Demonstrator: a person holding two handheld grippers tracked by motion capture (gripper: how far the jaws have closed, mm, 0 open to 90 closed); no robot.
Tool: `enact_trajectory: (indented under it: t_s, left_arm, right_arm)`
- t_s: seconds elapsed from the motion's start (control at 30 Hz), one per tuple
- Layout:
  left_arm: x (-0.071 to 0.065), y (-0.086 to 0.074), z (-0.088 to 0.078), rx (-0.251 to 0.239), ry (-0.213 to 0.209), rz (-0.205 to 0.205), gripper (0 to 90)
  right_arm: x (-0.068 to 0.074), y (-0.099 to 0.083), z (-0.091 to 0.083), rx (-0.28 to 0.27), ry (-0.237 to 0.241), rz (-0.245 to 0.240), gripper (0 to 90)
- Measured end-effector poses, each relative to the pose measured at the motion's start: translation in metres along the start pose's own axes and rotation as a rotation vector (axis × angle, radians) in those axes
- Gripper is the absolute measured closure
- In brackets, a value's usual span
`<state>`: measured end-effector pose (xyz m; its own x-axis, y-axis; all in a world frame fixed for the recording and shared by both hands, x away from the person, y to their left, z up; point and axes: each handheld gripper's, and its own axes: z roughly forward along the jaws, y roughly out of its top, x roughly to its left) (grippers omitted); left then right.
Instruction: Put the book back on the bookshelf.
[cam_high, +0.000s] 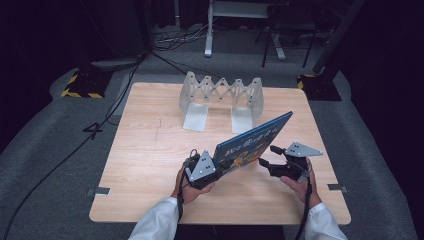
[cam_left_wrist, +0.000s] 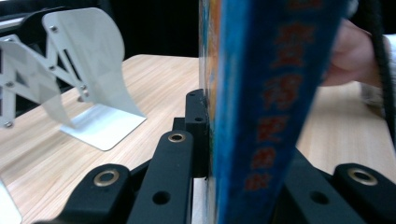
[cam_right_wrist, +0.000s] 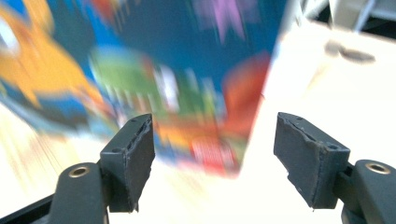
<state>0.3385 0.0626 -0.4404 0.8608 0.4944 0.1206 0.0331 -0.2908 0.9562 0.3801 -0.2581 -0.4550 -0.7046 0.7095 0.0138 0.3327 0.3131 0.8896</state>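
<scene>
While your left gripper clamps the near left corner of the blue book, the book stands tilted on edge above the near half of the wooden table, its far right corner raised highest. From the left gripper view the book's spine sits squeezed between the two black jaws, with orange characters running down it; they are too blurred to read. Pale characters on the cover in the high view are too small to read as well. Your right gripper hovers just to the right of the book with its jaws spread wide and nothing between them; the right gripper view shows the colourful cover beyond the pads, apart from them. At the far side of the table stands the expanding metal book rack, holding nothing between its end plates.
</scene>
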Motion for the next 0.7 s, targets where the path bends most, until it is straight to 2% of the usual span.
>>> enact_trajectory:
  t_s: [0.1, 0.27, 0.33, 0.37, 0.47, 0.7]
  left_arm:
    - [0.001, 0.000, 0.000, 0.000, 0.028, -0.019, 82.8]
    - [0.003, 0.000, -0.002, 0.000, 0.100, -0.062, 82.8]
    - [0.004, 0.000, -0.005, -0.005, 0.132, -0.064, 82.8]
    - [0.005, 0.000, -0.006, -0.005, 0.137, -0.067, 82.8]
    - [0.008, 0.002, -0.010, -0.007, 0.162, -0.067, 82.8]
    - [0.018, 0.006, -0.021, -0.006, 0.222, -0.078, 82.9]
  right_arm:
    - [-0.007, -0.018, -0.006, 0.069, -0.041, 0.016, 29.2]
    - [-0.020, -0.048, -0.023, 0.141, -0.035, 0.038, 26.8]
    - [-0.023, -0.053, -0.027, 0.153, -0.056, 0.049, 23.1]
    - [-0.026, -0.058, -0.030, 0.173, -0.083, 0.059, 22.9]
    - [-0.028, -0.065, -0.034, 0.204, -0.112, 0.043, 22.6]
    - [-0.030, -0.070, -0.036, 0.200, -0.127, 0.070, 22.8]
